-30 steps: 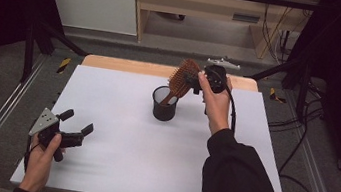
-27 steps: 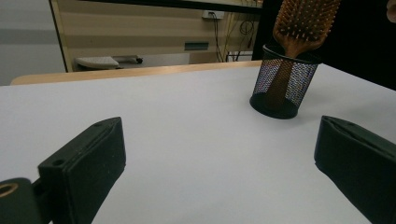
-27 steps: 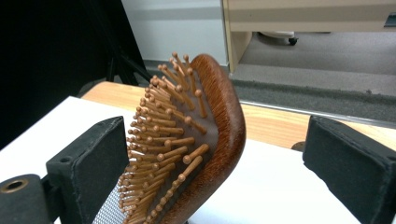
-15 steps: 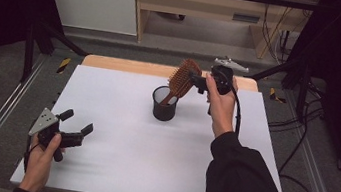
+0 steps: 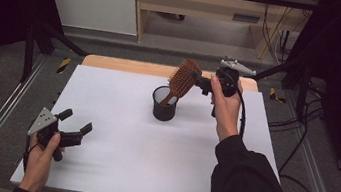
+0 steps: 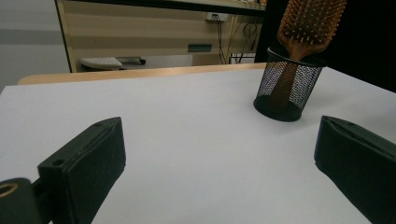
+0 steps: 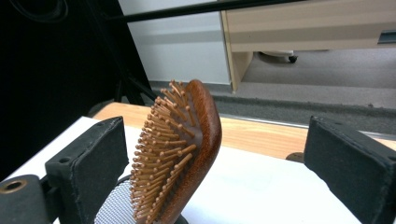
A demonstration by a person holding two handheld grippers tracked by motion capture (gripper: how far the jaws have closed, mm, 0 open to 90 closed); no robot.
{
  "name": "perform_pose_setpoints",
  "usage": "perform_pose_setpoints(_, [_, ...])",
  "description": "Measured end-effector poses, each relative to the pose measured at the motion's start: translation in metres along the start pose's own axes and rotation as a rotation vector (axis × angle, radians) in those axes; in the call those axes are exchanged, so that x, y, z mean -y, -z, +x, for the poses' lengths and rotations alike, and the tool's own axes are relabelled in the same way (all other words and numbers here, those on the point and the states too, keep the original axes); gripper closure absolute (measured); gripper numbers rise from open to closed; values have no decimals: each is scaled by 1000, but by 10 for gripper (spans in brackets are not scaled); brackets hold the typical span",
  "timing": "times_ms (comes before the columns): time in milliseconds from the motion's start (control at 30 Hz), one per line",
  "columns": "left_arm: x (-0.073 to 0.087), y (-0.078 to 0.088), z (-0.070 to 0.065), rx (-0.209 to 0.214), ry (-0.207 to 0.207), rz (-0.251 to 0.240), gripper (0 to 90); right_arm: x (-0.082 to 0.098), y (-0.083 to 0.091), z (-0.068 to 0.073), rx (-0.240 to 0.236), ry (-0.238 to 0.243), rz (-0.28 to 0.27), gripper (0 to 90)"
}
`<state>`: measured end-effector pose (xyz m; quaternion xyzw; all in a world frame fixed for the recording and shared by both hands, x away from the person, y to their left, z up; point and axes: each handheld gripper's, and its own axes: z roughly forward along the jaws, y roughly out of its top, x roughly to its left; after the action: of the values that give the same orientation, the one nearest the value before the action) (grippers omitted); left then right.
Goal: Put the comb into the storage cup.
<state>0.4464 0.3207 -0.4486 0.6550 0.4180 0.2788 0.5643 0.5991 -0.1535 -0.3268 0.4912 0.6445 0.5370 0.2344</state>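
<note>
Now | right gripper [image 7: 219, 154] jaws wide, hairbrush [image 7: 184, 149] head between them untouched, handle in mesh cup [image 5: 164, 104] | advice: back off straight, avoid bristles | left gripper [image 5: 75, 126] wide, idle

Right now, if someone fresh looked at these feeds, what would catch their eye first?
The brown wooden paddle hairbrush stands out first: it leans handle-down in the black wire-mesh cup at the far middle of the white table. The right hand-held gripper sits beside the brush head, jaws open on either side of it. The left hand-held gripper is open too, near the table's near left corner.
</note>
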Motion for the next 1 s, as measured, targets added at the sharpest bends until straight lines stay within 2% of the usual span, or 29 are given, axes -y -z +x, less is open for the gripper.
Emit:
perform_pose_setpoints(100, [1, 2, 1, -11, 5, -1, 23, 0, 4, -1, -6, 0, -7, 62])
perform_pose_setpoints(200, [0, 4, 0, -21, -9, -6, 24, 0, 10, -2, -11, -2, -25, 62])
perform_pose_setpoints(267, [0, 5, -1, -18, 3, -12, 23, 1, 13, -3, -18, -5, -30, 62])
perform_pose_setpoints(300, [0, 4, -1, -19, -7, -7, 22, 1, 14, -3, -22, -6, -31, 62])
perform_pose_setpoints(400, [0, 5, -2, -21, -4, -10, 23, 1, 18, -3, -30, 3, -42, 62])
perform_pose_setpoints(467, [-1, 5, -2, -27, -19, -10, 22, 0, 21, -2, -31, 13, -42, 64])
perform_pose_setpoints(533, [0, 7, -2, -28, -8, -17, 22, 0, 23, -1, -39, 15, -46, 64])
perform_pose_setpoints(600, [-1, 7, -1, -32, -13, -15, 22, 0, 25, 2, -46, 34, -46, 66])
perform_pose_setpoints(667, [0, 8, 1, -36, 3, -21, 22, 2, 27, 5, -40, 51, -61, 64])
perform_pose_setpoints(867, [-2, 10, 2, -48, -7, -29, 22, 8, 29, 11, 5, 95, -136, 49])
perform_pose_setpoints(1000, [-2, 9, 1, -43, -14, -27, 22, 13, 35, 14, 16, 109, -175, 47])
